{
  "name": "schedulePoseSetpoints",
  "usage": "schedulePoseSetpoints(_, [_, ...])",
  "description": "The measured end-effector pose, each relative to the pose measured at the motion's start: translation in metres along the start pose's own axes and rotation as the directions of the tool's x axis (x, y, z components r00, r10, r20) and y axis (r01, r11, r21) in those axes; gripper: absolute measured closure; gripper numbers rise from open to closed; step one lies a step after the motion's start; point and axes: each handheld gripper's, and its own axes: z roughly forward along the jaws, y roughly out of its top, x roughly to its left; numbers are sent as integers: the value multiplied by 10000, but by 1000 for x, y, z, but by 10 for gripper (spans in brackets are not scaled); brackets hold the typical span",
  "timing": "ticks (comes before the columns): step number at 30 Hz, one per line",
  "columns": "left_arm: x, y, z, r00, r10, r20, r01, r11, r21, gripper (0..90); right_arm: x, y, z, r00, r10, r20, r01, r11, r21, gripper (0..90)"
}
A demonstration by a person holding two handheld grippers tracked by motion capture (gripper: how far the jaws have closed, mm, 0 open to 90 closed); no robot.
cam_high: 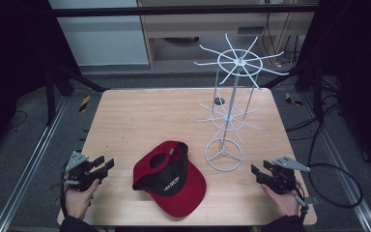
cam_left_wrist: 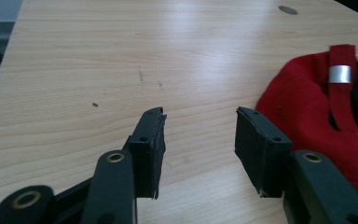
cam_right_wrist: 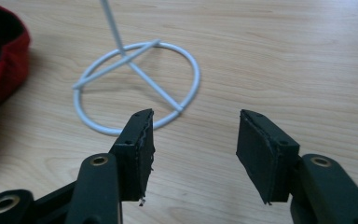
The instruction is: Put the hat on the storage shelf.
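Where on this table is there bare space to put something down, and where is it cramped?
The widest bare patch is the far left of the table, behind the red cap and left of the white wire rack. A smaller strip lies between the left gripper and the cap. It is tightest between the cap and the rack's ring base, near the right gripper.

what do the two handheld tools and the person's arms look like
Both tools are black, each with two flat rectangular jaws on pivoting links with brass-coloured rivets. The left tool and right tool each carry a grey three-cornered plate on top and trail a black cable. The person wears dark sleeves.
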Motion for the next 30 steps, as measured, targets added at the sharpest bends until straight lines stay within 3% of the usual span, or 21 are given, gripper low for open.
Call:
schedulePoseSetpoints(7, [-13, 1, -5, 9992, 115, 394, -119, 9999, 109, 537, 15, 2, -3, 9969, -291, -736, 295, 9996, 39, 484])
schedulePoseSetpoints(13, [-28, 5, -8, 9956, 321, 882, -342, 9992, 224, 518, 43, 10, 0, 9876, -639, -1437, 655, 9978, 63, 485])
schedulePoseSetpoints(17, [-38, 8, -8, 9932, 382, 1101, -412, 9988, 251, 520, 62, 16, 2, 9756, -1207, -1834, 1251, 9921, 125, 509])
schedulePoseSetpoints(25, [-58, 9, -5, 9838, 834, 1585, -926, 9944, 512, 506, 94, 24, 12, 9538, -1374, -2672, 1535, 9873, 401, 531])
schedulePoseSetpoints(30, [-72, 8, -4, 9735, 1168, 1964, -1327, 9887, 699, 491, 110, 26, 24, 9434, -1513, -2953, 1776, 9820, 642, 527])
